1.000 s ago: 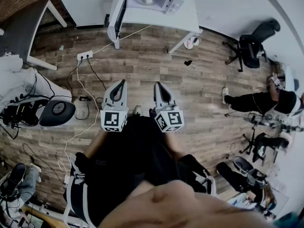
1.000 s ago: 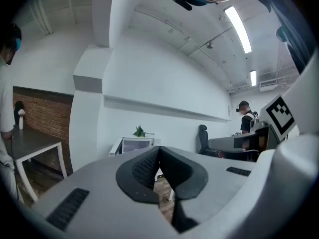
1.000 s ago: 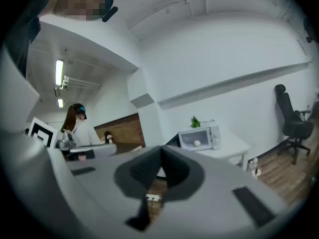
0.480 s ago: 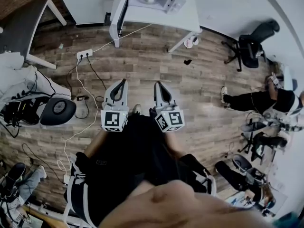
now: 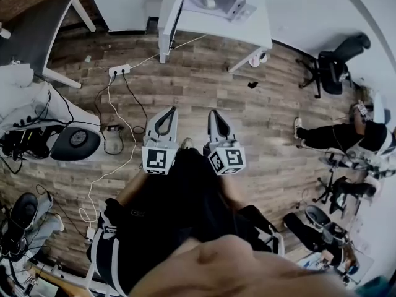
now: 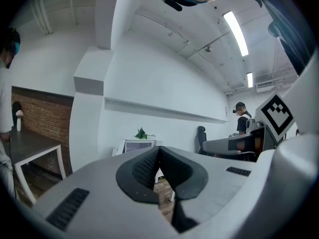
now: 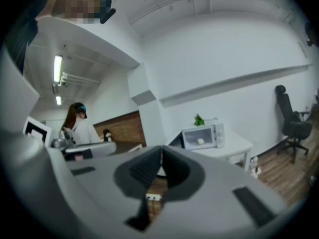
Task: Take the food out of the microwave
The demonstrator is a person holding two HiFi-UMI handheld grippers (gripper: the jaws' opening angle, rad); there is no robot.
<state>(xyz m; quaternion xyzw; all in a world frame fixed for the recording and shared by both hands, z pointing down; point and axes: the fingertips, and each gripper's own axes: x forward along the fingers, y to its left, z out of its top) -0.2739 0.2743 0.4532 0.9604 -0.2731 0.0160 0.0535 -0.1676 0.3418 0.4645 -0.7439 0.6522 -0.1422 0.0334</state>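
A white microwave (image 5: 216, 4) stands far ahead on a white table (image 5: 210, 26), door closed, with a pale piece of food (image 5: 209, 2) showing through its window. The right gripper view shows the same microwave (image 7: 203, 135) and food (image 7: 200, 141). In the left gripper view the microwave (image 6: 138, 146) sits just above the jaws. My left gripper (image 5: 172, 110) and right gripper (image 5: 213, 112) are held side by side at waist height over the wooden floor, pointing toward the table and well short of it. Both are shut and hold nothing; the jaw tips touch in each gripper view, left gripper (image 6: 158, 151) and right gripper (image 7: 161, 151).
A power strip (image 5: 119, 70) and cables lie on the floor ahead left. A round dark device (image 5: 75, 142) and a white desk (image 5: 68, 17) are at the left. An office chair (image 5: 334, 67) and a seated person (image 5: 340, 135) are at the right. Small items (image 5: 257, 59) lie by the table leg.
Both grippers have moved a little forward, still shut. The microwave table now sits slightly lower and further right in the head view.
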